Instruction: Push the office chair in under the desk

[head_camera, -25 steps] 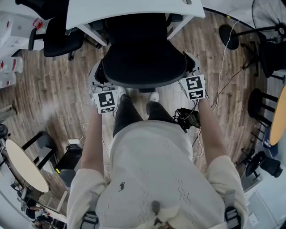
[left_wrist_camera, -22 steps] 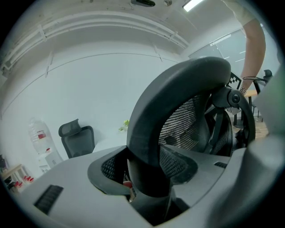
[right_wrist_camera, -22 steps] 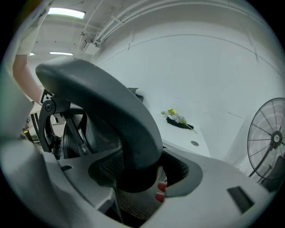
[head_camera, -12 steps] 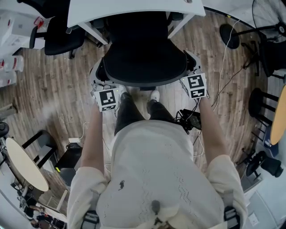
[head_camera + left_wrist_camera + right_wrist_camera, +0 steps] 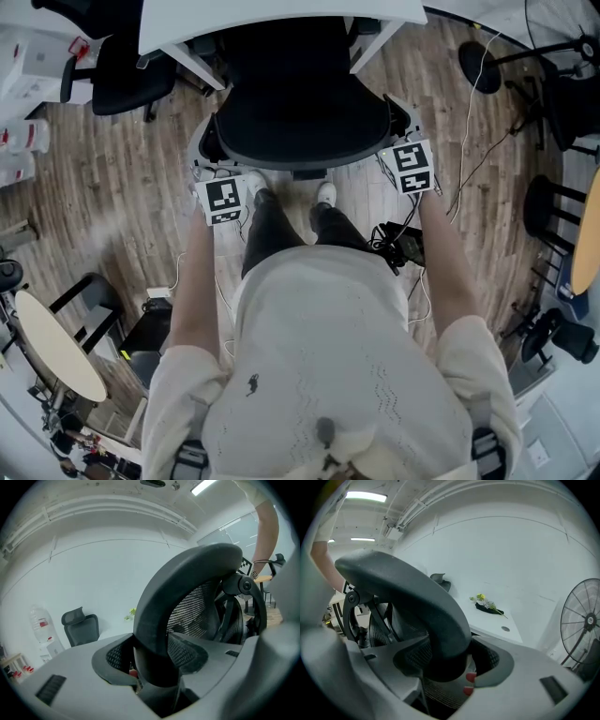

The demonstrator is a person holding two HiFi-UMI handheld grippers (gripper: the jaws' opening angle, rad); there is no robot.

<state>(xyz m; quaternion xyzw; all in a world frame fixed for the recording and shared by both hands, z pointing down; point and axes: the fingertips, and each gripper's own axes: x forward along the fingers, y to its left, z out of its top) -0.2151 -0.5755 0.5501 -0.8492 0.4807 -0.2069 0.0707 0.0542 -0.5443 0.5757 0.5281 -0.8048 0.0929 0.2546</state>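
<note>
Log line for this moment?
left gripper: shut on office chair | right gripper: shut on office chair | office chair: partly under desk

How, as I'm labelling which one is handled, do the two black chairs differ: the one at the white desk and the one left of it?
The office chair faces the white desk, its front under the top; the spare chair stands off the desk's end, at the head view's left. The left gripper and right gripper clamp the office chair's back rim; nothing touches the spare chair. Both are black, on the wood floor.
</note>
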